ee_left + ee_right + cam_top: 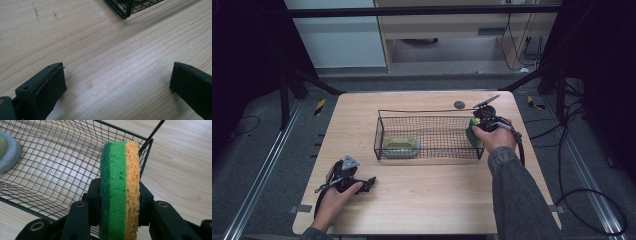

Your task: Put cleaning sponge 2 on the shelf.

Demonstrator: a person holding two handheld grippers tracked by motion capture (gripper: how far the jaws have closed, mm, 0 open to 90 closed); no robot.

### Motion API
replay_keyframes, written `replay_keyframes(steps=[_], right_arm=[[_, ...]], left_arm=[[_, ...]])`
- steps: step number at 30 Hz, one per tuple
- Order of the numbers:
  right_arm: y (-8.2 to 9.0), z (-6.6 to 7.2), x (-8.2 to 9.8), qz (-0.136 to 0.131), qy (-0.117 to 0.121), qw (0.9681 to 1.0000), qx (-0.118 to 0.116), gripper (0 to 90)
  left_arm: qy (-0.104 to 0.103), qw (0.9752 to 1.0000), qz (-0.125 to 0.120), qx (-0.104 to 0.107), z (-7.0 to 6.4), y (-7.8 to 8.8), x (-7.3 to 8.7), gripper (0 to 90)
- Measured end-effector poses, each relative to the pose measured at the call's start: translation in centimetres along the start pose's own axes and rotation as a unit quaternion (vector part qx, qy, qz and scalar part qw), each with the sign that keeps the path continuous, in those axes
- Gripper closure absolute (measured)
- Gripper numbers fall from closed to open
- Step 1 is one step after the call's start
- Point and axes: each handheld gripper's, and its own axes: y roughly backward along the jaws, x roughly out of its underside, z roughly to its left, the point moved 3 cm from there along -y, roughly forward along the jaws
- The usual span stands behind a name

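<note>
A green and yellow sponge (120, 187) stands on edge between the jaws of my right gripper (119, 202), which is shut on it. In the high view the sponge (472, 132) hangs at the right end of the black wire basket (429, 116), held by the right gripper (482, 125). A second sponge, green on grey (401, 146), lies in the basket's left end and shows at the left edge of the right gripper view (7, 151). My left gripper (371, 181) rests low over the table's front left, open, with bare wood between its jaws (117, 80).
The wooden table (432, 200) has a small dark disc (459, 105) near its far edge, behind the basket. A corner of the basket (125, 10) lies ahead of the left gripper. Cables trail off the table's right side. The floor around is dark.
</note>
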Motion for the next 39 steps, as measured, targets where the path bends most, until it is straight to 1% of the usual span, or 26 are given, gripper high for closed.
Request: replay_keyframes(steps=[3, 7, 10, 14, 16, 18, 22, 25, 29, 33, 34, 39], right_arm=[[-0.2, 0.2, 0.0, 0.002, 0.005, 1.0, -0.001, 64.1], [-0.5, 0.5, -0.1, 0.007, 0.004, 1.0, 0.001, 63.8], [-0.7, 0.5, -0.1, 0.007, 0.009, 0.9999, 0.003, 63.7], [-0.9, 0.6, -0.1, 0.014, 0.013, 0.9998, 0.005, 64.0], [-1.0, 0.7, -0.1, 0.014, 0.013, 0.9998, 0.003, 64.2], [-1.2, 0.7, -0.2, 0.013, 0.016, 0.9998, 0.006, 64.2], [-1.4, 0.9, -0.4, 0.015, 0.011, 0.9998, 0.007, 64.2], [-1.7, 1.1, -0.6, 0.013, 0.011, 0.9998, 0.006, 64.2], [-2.0, 1.2, -0.9, 0.012, 0.005, 0.9999, 0.008, 64.2], [-2.4, 1.1, -1.1, 0.012, 0.005, 0.9998, 0.013, 64.2], [-2.4, 1.2, -1.1, 0.013, 0.002, 0.9998, 0.013, 64.2], [-2.5, 1.0, -1.5, 0.01, 0.001, 0.9998, 0.018, 64.2]], left_arm=[[0.0, 1.0, 0.0, 0.0, 0.0, 0.0, 0.0, 0.0], [0.0, 1.0, 0.0, 0.0, 0.0, 0.0, 0.0, 0.0], [0.0, 1.0, 0.0, 0.0, 0.0, 0.0, 0.0, 0.0], [0.0, 1.0, 0.0, 0.0, 0.0, 0.0, 0.0, 0.0], [0.0, 1.0, 0.0, 0.0, 0.0, 0.0, 0.0, 0.0], [0.0, 1.0, 0.0, 0.0, 0.0, 0.0, 0.0, 0.0], [0.0, 1.0, 0.0, 0.0, 0.0, 0.0, 0.0, 0.0], [0.0, 1.0, -0.001, 0.0, 0.0, 0.0, 0.0, 0.0], [-0.001, 1.0, 0.0, 0.002, 0.0, 0.0, 0.0, 0.0], [-0.001, 1.0, 0.0, 0.001, 0.0, 0.0, 0.0, 0.0], [-0.001, 1.0, 0.0, 0.002, 0.0, 0.0, 0.0, 0.0], [-0.001, 1.0, 0.0, 0.002, 0.0, 0.0, 0.0, 0.0]])
